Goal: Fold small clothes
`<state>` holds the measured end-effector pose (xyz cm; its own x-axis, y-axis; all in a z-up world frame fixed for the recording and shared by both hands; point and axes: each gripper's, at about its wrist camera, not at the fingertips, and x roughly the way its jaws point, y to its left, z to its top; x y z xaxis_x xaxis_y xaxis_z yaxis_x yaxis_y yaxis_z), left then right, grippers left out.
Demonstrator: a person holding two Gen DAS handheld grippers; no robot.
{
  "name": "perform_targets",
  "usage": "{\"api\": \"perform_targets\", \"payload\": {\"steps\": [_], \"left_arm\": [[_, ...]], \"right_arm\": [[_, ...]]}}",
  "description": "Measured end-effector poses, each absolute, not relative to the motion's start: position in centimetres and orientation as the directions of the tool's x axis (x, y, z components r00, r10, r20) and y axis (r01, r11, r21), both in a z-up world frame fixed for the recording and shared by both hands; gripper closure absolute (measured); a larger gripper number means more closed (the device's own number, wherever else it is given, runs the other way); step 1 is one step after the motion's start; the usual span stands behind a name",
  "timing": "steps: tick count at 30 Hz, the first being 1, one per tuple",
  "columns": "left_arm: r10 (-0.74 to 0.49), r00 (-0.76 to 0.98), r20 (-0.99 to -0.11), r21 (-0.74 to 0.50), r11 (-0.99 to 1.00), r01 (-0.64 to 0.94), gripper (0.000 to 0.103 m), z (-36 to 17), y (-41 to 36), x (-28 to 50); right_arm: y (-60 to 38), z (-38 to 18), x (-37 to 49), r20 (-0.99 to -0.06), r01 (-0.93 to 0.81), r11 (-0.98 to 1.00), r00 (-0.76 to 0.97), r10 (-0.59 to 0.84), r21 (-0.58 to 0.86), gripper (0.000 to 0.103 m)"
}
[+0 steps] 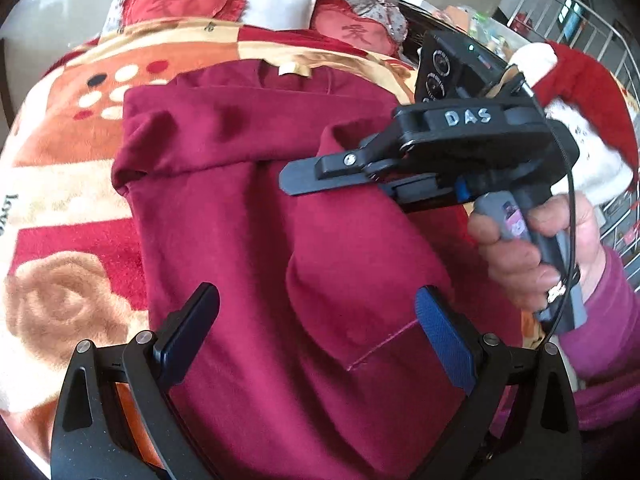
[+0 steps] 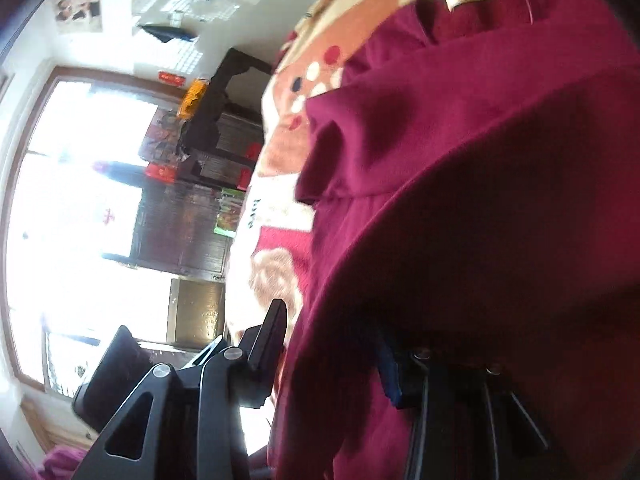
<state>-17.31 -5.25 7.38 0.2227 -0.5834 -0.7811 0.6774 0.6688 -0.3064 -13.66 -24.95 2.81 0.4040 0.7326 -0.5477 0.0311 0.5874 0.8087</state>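
Maroon fleece top, soft and matted, lies partly folded on a plush patchwork blanket over the bed. Left tongs gape wide above its hem, gripping nothing. Right tongs parted; cloth drapes over one finger, not pinched.

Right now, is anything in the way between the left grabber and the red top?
Nothing visible is. The left gripper hangs open right over the maroon top, with only cloth showing between its fingers. The right gripper is over the top too, farther up and off to the side, not in between.
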Motion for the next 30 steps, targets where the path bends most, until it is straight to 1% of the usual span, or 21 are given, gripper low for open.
{"api": "perform_targets", "payload": {"steps": [3, 6, 9, 13, 15, 16, 19, 20, 22, 23, 24, 26, 27, 29, 30], "left_arm": [[-0.550, 0.192, -0.813, -0.317, 0.694, 0.646, 0.005, 6.4, -5.6, -16.6], [-0.580, 0.172, -0.797, -0.325, 0.650, 0.687, 0.005, 6.8, -5.5, -17.5], [-0.566, 0.223, -0.794, -0.245, 0.633, 0.735, 0.005, 7.1, -5.7, -18.5], [-0.542, 0.248, -0.803, -0.164, 0.601, 0.783, 0.005, 7.0, -6.7, -19.3], [-0.522, 0.282, -0.805, -0.122, 0.611, 0.782, 0.005, 6.9, -6.9, -19.2], [-0.518, 0.288, -0.806, -0.122, 0.620, 0.775, 0.005, 6.8, -6.9, -18.9], [-0.533, 0.277, -0.799, -0.175, 0.647, 0.742, 0.005, 6.4, -6.6, -17.4], [-0.534, 0.281, -0.797, -0.184, 0.658, 0.731, 0.006, 6.3, -6.4, -17.0], [-0.534, 0.285, -0.796, -0.195, 0.673, 0.714, 0.024, 6.2, -6.3, -16.4], [-0.524, 0.281, -0.804, -0.201, 0.685, 0.700, 0.045, 6.0, -6.2, -15.9], [-0.513, 0.277, -0.812, -0.207, 0.698, 0.686, 0.062, 5.8, -6.3, -15.4], [-0.494, 0.282, -0.822, -0.220, 0.733, 0.644, 0.076, 5.7, -6.0, -14.2], [-0.487, 0.289, -0.824, -0.223, 0.749, 0.624, 0.083, 5.8, -5.8, -13.7], [-0.487, 0.305, -0.819, -0.242, 0.774, 0.585, 0.090, 6.2, -5.3, -12.4], [-0.487, 0.306, -0.818, -0.250, 0.780, 0.573, 0.090, 6.5, -5.2, -12.0]], "right_arm": [[-25.1, 2.0, -12.8, -0.547, 0.068, 0.571, 0.402, 0.734, 0.818, 0.063], [-25.1, 1.9, -12.5, -0.552, 0.069, 0.577, 0.401, 0.731, 0.814, 0.063], [-25.6, 1.8, -13.0, -0.560, 0.067, 0.585, 0.393, 0.729, 0.808, 0.063], [-25.9, 1.7, -13.1, -0.556, 0.098, 0.568, 0.393, 0.732, 0.817, 0.063], [-25.8, 1.8, -13.1, -0.560, 0.090, 0.576, 0.394, 0.729, 0.813, 0.063], [-25.7, 1.9, -13.1, -0.564, 0.085, 0.582, 0.393, 0.726, 0.809, 0.063], [-25.7, 1.8, -13.2, -0.566, 0.086, 0.584, 0.394, 0.724, 0.807, 0.063], [-25.7, 1.8, -13.2, -0.567, 0.086, 0.585, 0.394, 0.724, 0.807, 0.063], [-25.6, 1.8, -13.2, -0.569, 0.089, 0.587, 0.396, 0.721, 0.805, 0.063], [-25.7, 2.0, -13.4, -0.570, 0.088, 0.589, 0.398, 0.719, 0.803, 0.063], [-25.9, 2.2, -13.5, -0.572, 0.088, 0.591, 0.402, 0.716, 0.802, 0.061], [-27.0, 3.2, -14.8, -0.564, 0.073, 0.595, 0.427, 0.707, 0.800, 0.056], [-27.6, 3.7, -15.5, -0.560, 0.065, 0.597, 0.440, 0.702, 0.799, 0.055], [-29.7, 5.0, -17.9, -0.556, 0.060, 0.610, 0.490, 0.672, 0.790, 0.054], [-30.7, 5.3, -18.8, -0.560, 0.070, 0.618, 0.511, 0.652, 0.783, 0.054]]}}
